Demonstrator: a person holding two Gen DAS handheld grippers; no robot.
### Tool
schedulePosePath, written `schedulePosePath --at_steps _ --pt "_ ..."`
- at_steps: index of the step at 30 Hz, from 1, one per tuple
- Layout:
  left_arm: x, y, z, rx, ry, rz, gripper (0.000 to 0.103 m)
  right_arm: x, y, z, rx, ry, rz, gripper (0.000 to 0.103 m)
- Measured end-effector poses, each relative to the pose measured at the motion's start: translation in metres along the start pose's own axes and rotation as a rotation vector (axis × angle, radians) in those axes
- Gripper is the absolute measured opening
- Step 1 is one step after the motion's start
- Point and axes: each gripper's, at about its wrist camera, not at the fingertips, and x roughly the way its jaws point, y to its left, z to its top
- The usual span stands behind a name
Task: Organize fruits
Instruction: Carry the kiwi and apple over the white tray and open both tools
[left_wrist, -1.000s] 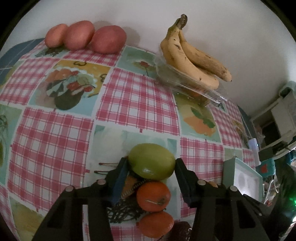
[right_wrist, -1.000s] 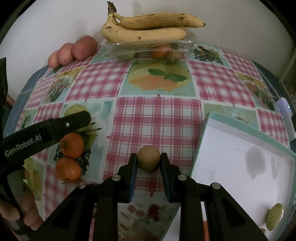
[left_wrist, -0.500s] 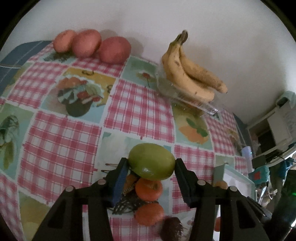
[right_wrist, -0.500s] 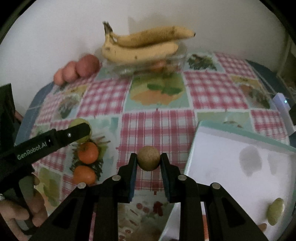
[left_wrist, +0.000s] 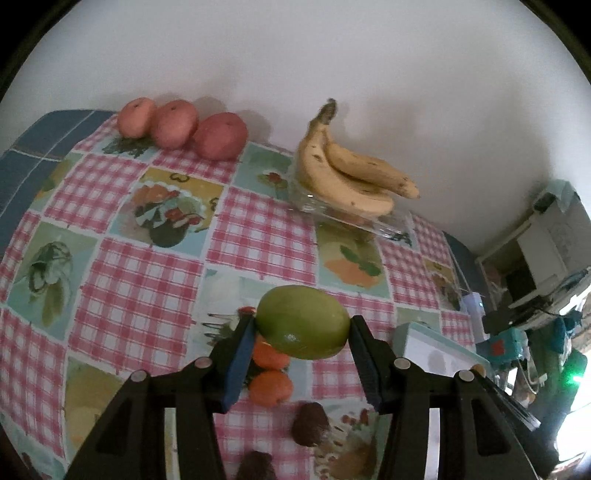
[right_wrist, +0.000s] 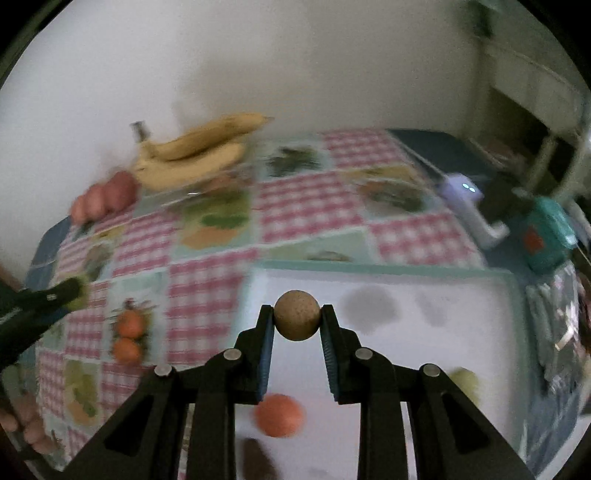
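Left gripper (left_wrist: 303, 328) clamped on a smooth oval green fruit (left_wrist: 303, 322) held clear above the checked tablecloth (left_wrist: 140, 273) and two oranges (left_wrist: 270, 386); right gripper (right_wrist: 296, 320) clamped on a small round rough brown fruit (right_wrist: 296, 319) over the white tray (right_wrist: 436, 332).

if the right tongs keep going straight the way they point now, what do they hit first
Most likely the white tray: the right tongs, shut on a small brown fruit, point down over it, though blur leaves depth unclear.

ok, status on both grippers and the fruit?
Left gripper shut on green fruit, lifted off the cloth. Right gripper shut on small brown fruit, over white tray. Nothing in the way.
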Motion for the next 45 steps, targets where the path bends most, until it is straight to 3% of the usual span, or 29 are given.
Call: schedulePosePath --at_steps 10,17,22,30,36,39,45 --pt "0.013 -0.081 -0.024 0.153 0.033 -0.094 0.054 0.005 -0.114 -0.020 0.227 0.022 -0.140 0.026" --pt "0.039 -0.150 -0.056 0.364 0.047 -0.112 0.054 0.017 -0.128 -0.018 0.229 0.027 -0.146 0.026" --pt "0.078 -0.177 -0.089 0.497 0.115 -0.085 0.054 0.038 -0.136 -0.020 0.207 0.060 -0.152 0.026" --pt "0.124 -0.168 -0.103 0.483 0.170 -0.043 0.055 0.062 -0.149 -0.023 0.154 0.077 -0.188 0.026" --pt "0.132 -0.166 -0.103 0.460 0.189 -0.061 0.054 0.065 -0.148 -0.021 0.128 0.062 -0.191 0.026" --pt "0.131 -0.171 -0.108 0.506 0.169 -0.023 0.054 0.065 -0.147 -0.021 0.122 0.059 -0.195 0.026" --pt "0.126 -0.168 -0.099 0.460 0.166 -0.056 0.056 0.065 -0.148 -0.020 0.122 0.060 -0.192 0.028"
